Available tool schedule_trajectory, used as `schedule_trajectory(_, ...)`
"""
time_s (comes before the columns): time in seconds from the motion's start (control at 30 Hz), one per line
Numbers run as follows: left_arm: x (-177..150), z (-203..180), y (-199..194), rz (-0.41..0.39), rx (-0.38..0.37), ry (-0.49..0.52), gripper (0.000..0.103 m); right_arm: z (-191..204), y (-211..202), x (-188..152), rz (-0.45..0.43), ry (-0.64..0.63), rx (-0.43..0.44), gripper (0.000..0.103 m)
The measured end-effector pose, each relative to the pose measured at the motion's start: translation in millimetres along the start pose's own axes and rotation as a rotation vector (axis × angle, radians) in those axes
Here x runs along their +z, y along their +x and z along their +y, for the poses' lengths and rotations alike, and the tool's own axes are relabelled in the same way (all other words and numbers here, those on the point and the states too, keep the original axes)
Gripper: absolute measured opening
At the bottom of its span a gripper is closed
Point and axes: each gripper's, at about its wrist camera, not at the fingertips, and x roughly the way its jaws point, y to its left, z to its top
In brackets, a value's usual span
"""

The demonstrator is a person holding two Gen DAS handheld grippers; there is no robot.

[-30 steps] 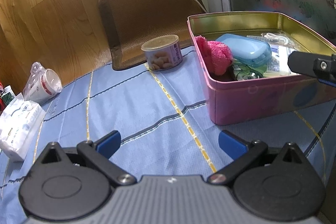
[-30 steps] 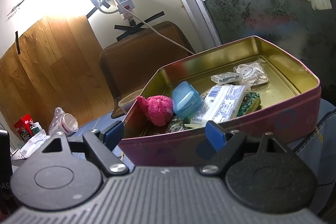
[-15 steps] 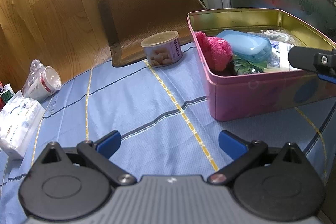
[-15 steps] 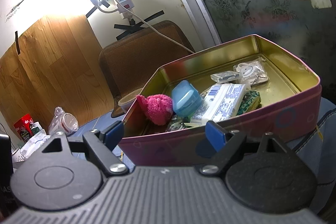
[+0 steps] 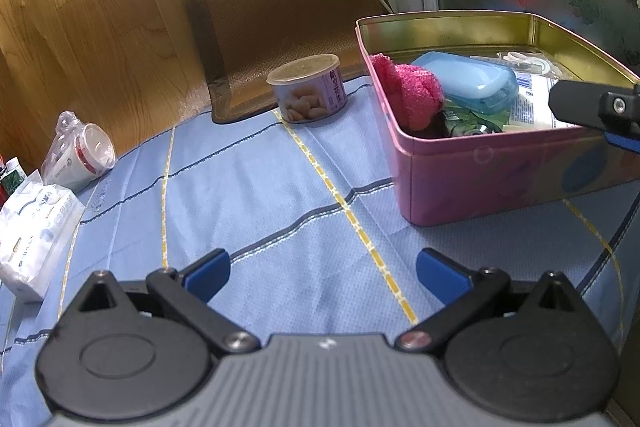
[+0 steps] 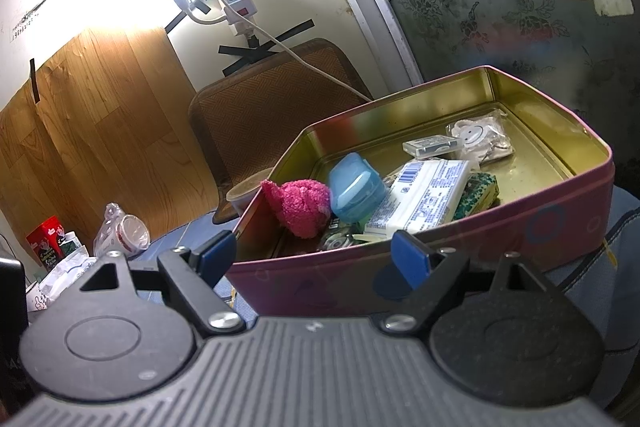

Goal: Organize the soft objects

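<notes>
Hovering spread, empty: left claw (image 5: 322, 273) over bare cloth (image 5: 248, 195); right claw (image 6: 314, 257) at tin (image 6: 460, 251) near wall

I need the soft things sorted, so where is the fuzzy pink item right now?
The fuzzy pink item lies inside the pink tin, at its left end in both views, touching the blue plastic case.

Before my blue-tipped claw (image 5: 322, 273): a pink tin (image 5: 500, 179), gold inside, on a blue cloth (image 5: 248, 195) crossed by yellow and navy stripes.
</notes>
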Motion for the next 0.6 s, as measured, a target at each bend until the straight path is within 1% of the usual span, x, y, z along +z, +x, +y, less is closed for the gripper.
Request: schedule_trajectory(0.6,-0.6,-2.3,-0.4,0.003,-0.001,0.002,0.103,-1.5,0.7,0.7,0.001,0.002,0.003,0.087)
